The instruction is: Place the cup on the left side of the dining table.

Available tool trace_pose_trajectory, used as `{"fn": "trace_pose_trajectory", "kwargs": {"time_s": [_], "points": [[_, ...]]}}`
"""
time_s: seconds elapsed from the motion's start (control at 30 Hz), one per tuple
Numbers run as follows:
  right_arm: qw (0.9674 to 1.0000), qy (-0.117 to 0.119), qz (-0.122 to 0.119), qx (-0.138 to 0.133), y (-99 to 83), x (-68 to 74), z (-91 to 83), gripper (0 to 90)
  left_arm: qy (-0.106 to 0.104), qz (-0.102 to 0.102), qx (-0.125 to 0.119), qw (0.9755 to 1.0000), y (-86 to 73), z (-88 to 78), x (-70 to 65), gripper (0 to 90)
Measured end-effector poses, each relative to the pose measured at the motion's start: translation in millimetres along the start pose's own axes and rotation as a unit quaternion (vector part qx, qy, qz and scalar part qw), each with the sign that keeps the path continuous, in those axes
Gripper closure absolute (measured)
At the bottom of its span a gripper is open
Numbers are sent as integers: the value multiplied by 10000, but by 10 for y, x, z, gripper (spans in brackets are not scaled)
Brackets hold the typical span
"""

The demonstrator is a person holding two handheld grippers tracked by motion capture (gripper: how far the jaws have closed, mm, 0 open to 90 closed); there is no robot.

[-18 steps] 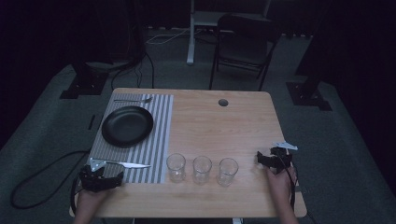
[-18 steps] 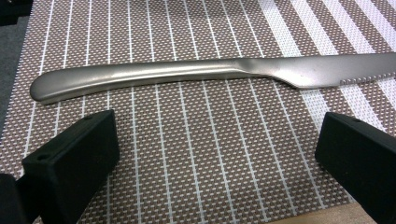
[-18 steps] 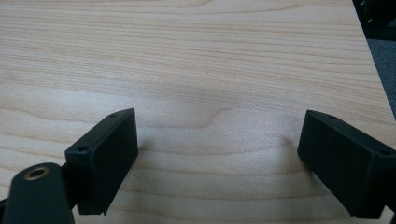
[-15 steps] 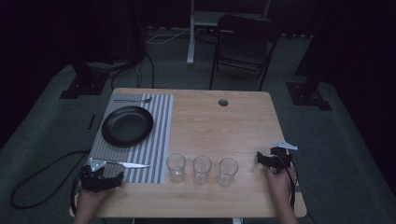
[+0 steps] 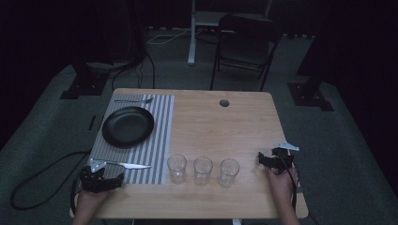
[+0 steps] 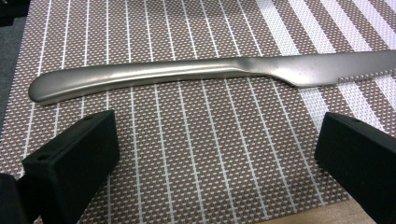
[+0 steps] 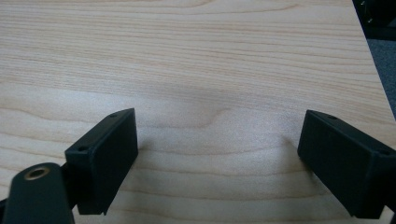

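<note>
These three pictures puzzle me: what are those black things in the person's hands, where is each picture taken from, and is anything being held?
A person at a wooden table holds a hand-operated two-jaw gripper in each hand. The wide picture comes from a camera above the table: the left gripper is at bottom left, the right gripper at the right. The other two pictures come from small cameras riding on each gripper, looking along its black jaws. On the table lie a striped placemat with a black plate, a fork behind the plate and a knife, plus three empty glasses in a row. Nothing is held: both grippers are open, the left just short of the knife's handle, the right over bare wood.
</note>
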State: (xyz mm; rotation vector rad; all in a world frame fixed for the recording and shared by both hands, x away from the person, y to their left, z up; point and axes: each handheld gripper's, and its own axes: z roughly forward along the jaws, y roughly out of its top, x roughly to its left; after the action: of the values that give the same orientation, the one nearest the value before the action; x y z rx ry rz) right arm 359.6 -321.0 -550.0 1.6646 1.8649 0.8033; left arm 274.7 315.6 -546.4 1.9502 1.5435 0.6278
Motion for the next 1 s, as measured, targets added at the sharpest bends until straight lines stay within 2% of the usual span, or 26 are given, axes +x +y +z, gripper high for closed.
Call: {"fn": "trace_pose_trajectory", "kwargs": {"time_s": [0.23,0.4,0.53,0.77,0.8,0.93,1.0], "points": [[10000,0,0,0,0,0,0,117,-79,57,27,9999,5,-6,17,3],[10000,0,1,1,0,0,0,117,-75,178,-40,9998,4,-20,1,3],[10000,0,-2,0,0,0,0,117,-279,181,-89,9994,-5,-38,20,3],[10000,-1,0,0,0,0,0,117,-415,357,-98,9985,-17,-65,-12,3],[10000,0,2,0,0,0,0,117,-499,343,-118,9981,-19,-67,-10,3],[10000,0,0,0,0,0,0,117,-616,357,-148,9974,-19,-81,-16,3],[10000,0,2,1,0,0,0,117,-679,443,-96,9967,-16,-83,-45,3]]}}
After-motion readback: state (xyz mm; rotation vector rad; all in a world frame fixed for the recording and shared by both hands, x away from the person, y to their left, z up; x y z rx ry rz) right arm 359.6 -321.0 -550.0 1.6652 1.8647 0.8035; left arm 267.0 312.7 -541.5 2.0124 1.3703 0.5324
